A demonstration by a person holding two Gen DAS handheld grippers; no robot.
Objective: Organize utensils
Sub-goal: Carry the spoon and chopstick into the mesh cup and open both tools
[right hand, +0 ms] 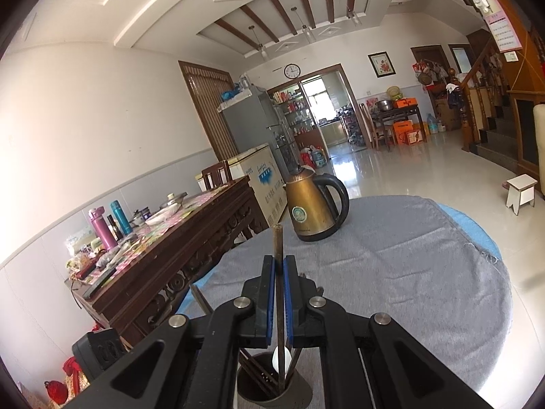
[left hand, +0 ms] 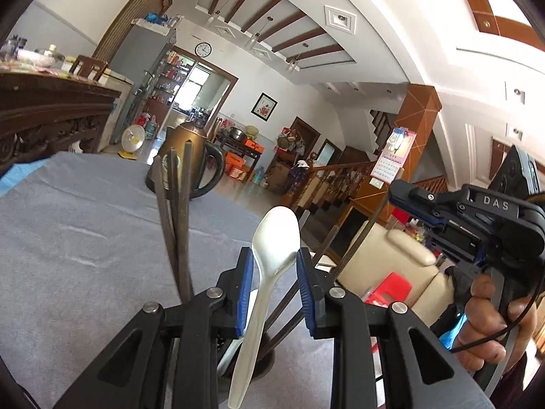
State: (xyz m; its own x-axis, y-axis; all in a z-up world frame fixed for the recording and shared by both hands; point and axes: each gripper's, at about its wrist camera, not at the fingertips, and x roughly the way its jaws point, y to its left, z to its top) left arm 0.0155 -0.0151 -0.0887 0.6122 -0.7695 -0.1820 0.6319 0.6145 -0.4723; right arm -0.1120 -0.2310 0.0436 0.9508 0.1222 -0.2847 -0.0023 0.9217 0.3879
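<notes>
Left-wrist view first: I have the left gripper (left hand: 275,284) closed on a white spoon (left hand: 269,266), bowl end up between the blue pads (left hand: 246,293), its handle running down toward a dark cup-like holder (left hand: 262,363) just below the jaws; whether the tip is already inside I cannot tell, the linkage hides it; several dark chopsticks (left hand: 178,225) lean out of that same holder to the left, and a few more slant out on the right; off to the right I see the other gripper's body in a hand (left hand: 490,327). From the right wrist, the right gripper (right hand: 279,293) is clamped tight on a single dark chopstick (right hand: 277,248), held nearly upright, its lower end reaching down into the utensil holder (right hand: 272,392), where I can make out other sticks and something white, likely a spoon; the holder sits on the grey cloth (right hand: 391,272) of the round table, near edge, with a brass-coloured kettle (right hand: 311,211) well beyond it. My reading is that the job is well advanced; most pieces stand in the holder, I see no loose utensils on the cloth in either view, and what remains is to lower and let go of these two.
</notes>
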